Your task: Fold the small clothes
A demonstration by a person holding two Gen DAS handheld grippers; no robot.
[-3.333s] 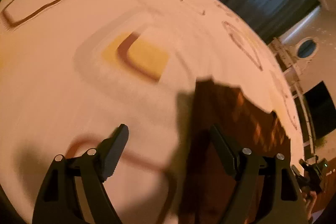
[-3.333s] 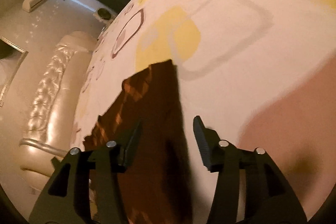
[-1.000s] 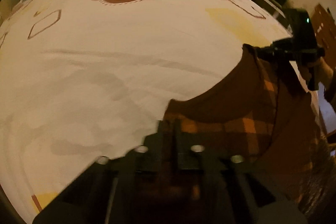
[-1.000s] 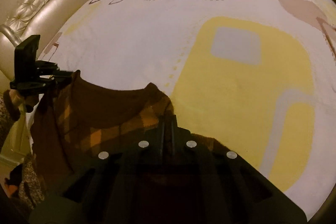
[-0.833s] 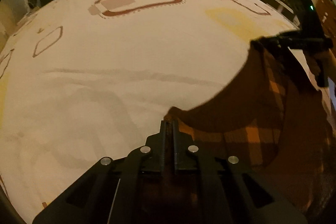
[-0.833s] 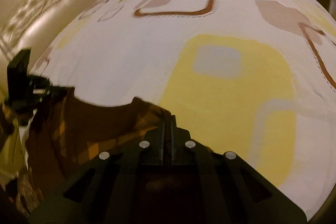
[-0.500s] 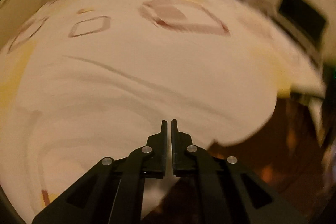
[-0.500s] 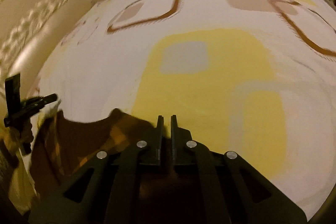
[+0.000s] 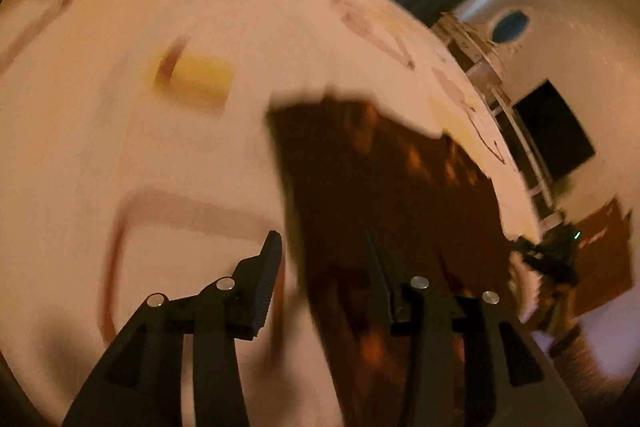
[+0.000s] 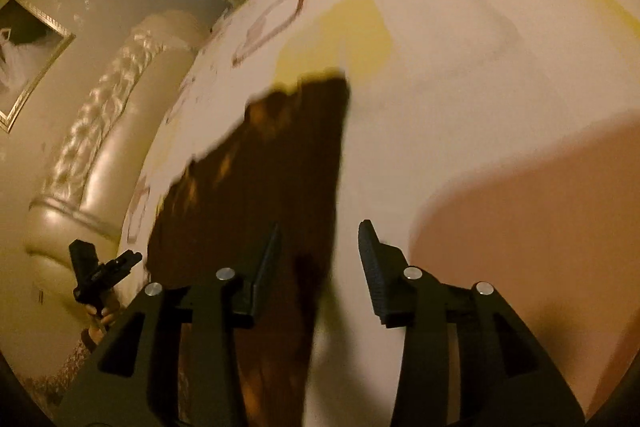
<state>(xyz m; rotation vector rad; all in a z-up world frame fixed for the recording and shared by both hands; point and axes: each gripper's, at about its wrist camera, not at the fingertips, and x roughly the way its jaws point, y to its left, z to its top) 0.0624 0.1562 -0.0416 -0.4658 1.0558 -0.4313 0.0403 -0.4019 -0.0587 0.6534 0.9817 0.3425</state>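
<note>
Let go at both ends a moment ago: left gripper [image 9: 322, 273] and right gripper [image 10: 318, 255] opening, fingers part-spread, pressing on nothing, each straddling one side edge. Brown checked garment [image 9: 384, 187], earlier lifted by its far edge, now spread flat on the patterned bed sheet [image 9: 120, 131]. Probably one fold laid down; next likely a fresh grip for another.

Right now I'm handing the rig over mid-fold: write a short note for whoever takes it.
Left gripper: jaws opening, nothing pinched; the brown checked garment lies under it.
Right gripper: jaws opening, empty, over the garment's edge.
Garment lies on the patterned bedspread, apparently folded lengthwise.
Done: it has been laid down and let go.
Left: probably a further fold and smoothing; blur hides the details.
</note>
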